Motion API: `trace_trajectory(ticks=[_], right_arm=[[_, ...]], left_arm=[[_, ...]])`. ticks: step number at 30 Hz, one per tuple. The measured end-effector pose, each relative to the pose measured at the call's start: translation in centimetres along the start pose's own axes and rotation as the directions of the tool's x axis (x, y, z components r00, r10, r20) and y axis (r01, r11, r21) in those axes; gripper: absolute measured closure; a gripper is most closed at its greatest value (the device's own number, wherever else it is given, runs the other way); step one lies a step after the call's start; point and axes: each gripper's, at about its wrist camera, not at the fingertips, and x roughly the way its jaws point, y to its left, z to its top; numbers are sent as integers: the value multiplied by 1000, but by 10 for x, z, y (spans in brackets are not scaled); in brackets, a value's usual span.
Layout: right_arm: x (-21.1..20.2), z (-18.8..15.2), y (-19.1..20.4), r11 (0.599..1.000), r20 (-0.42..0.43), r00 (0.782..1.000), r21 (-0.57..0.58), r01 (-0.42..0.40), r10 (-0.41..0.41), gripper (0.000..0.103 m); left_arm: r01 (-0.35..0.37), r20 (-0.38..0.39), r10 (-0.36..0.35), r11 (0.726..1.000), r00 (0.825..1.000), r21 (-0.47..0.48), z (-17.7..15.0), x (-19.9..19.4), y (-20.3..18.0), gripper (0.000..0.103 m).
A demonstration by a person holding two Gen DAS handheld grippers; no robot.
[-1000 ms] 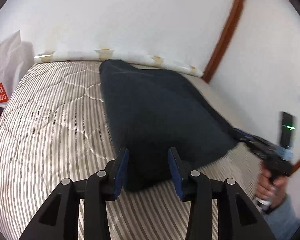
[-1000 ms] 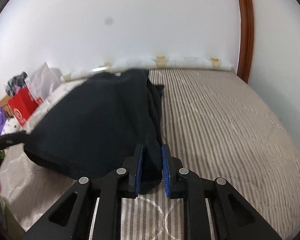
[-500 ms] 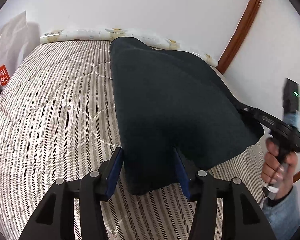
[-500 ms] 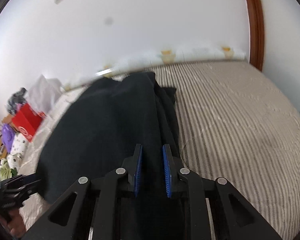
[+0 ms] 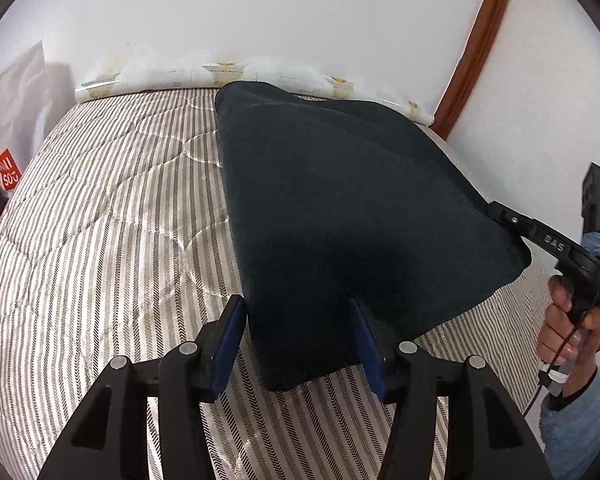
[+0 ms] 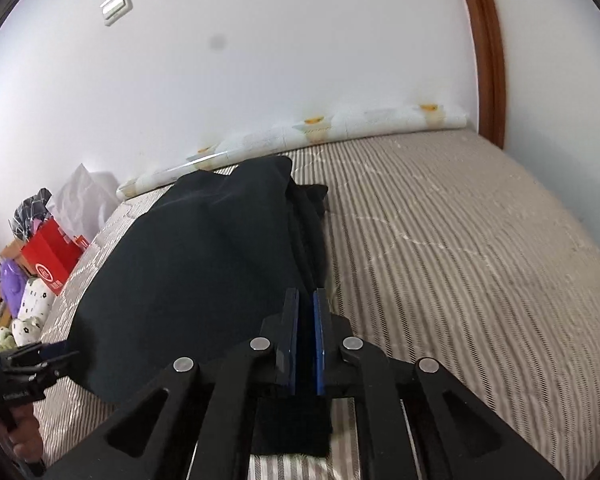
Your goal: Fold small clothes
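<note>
Change, left hand-held gripper: jaws stand wider apart than a second ago; the cloth corner now lies loose between them.
Change, right hand-held gripper: jaws have drawn closer than a second ago, and the raised fold of cloth sits higher and nearer this view.
Change, cloth: the right edge is lifted further off the bed than before; the far end has stayed down near the wall.
Left hand-held gripper, state: jaws about half spread; the near corner of the cloth sits between the blue pads; the left pad is clear of the fabric; contact at the right pad cannot be told.
Right hand-held gripper, state: jaws almost fully closed, clamped on a thin edge of the cloth; a flap of fabric hangs below the fingers.
Right hand-held gripper, left wrist view: it shows at the right, tip at the raised cloth edge, with a hand on the handle.
Cloth, position: dark, spread along the middle of the striped bed, near right corner raised, near left corner lying on the bed.
Surroundings: red bag and soft toys beside the bed at left.
</note>
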Motion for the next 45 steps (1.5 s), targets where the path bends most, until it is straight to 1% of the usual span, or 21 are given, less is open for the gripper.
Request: trace_trajectory(ticks=[3,7,9,12,14,15,16,17,18,24,26,29,34,36,37,38,39,41,42,43,45], right_arm=[[-3,-10,1,1000,-28,1000,-22,2,-3,96],[3,-31,-1,995,-89,993,-66,71,-76,95],[-4,-32,-5,995,-90,993,-66,69,-75,95],[-18,-24,-4,994,-72,994,-87,74,-80,94],[-25,-11,-1,992,-46,996,-107,71,-76,90],[-26,-3,1,992,-34,997,-113,64,-69,82],[-25,6,4,991,-24,998,-118,62,-65,70],[-21,13,7,991,-19,998,-121,62,-65,66],[-17,22,10,990,-15,998,-125,59,-62,65],[31,76,35,987,-40,998,-152,45,-51,65],[52,91,41,989,-63,997,-144,27,-36,65],[87,106,44,992,-112,993,-125,22,-36,65],[143,121,35,1000,-209,978,-27,-3,-3,65],[166,124,32,999,-254,966,33,-32,39,66],[174,124,32,998,-270,961,47,-47,58,77],[176,124,32,997,-268,961,52,-59,71,86],[172,127,32,996,-240,967,35,-83,89,93],[152,133,25,990,-147,979,18,-139,140,94],[146,135,19,989,-118,982,21,-147,148,94],[148,135,15,989,-128,981,25,-143,145,94],[164,131,14,993,-213,970,18,-113,114,94]], left_arm=[[15,12,-15,1000,1000,-11,4,-1,2,52],[19,20,-18,1000,1000,-20,11,-1,4,52],[20,22,-19,1000,1000,-22,14,-1,7,52],[11,24,-11,1000,1000,-14,19,-1,10,52],[8,28,-8,1000,1000,-17,24,-1,11,52],[5,31,-5,1000,1000,-19,27,0,12,52],[1,34,0,1000,999,-20,31,0,12,51],[-6,38,7,1000,999,-20,36,0,13,51],[-13,40,14,1000,999,-18,39,1,13,50],[-55,35,55,998,998,-13,64,7,18,46],[-56,29,56,998,998,-13,70,11,20,46],[-59,26,59,998,998,-6,76,18,22,45],[-26,14,26,1000,1000,4,83,33,24,43],[-14,-2,14,1000,1000,6,85,44,22,43],[-11,-7,11,1000,1000,5,86,48,22,43],[-8,-11,8,1000,1000,6,86,51,21,43],[-5,-15,6,1000,1000,11,86,54,20,43],[4,-18,-4,1000,1000,18,86,55,20,42],[25,-17,-25,1000,1000,18,86,55,21,41],[38,-17,-38,999,999,16,86,55,21,41],[39,-22,-38,999,999,14,87,57,21,41]])
